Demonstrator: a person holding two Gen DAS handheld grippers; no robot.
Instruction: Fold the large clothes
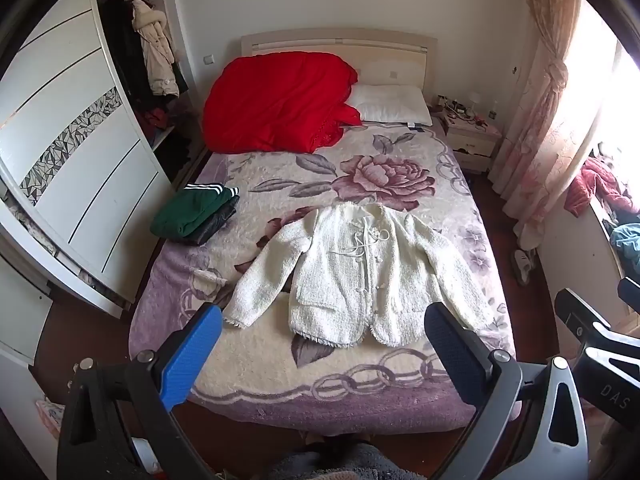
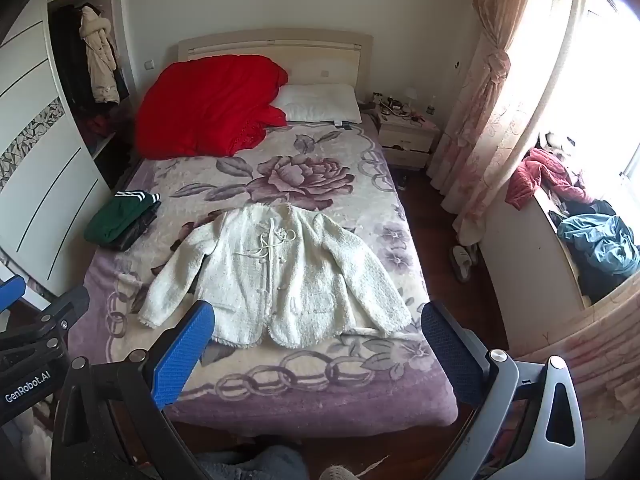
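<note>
Both tools [image 1: 324, 344] [image 2: 318, 340] spread wide, empty, white jacket [image 1: 360, 272] flat on bed [image 1: 280, 384] beyond

A bedroom in a home: a double bed [image 1: 224, 364] under a rose-print blanket, with a red quilt [image 1: 276, 100] and a white pillow [image 1: 392, 108] at its head edge. A wardrobe [image 1: 80, 168] with hanging coats stands along one side, a cluttered nightstand [image 1: 472, 140] and tied-back curtains [image 1: 548, 120] by the window along the other.
</note>
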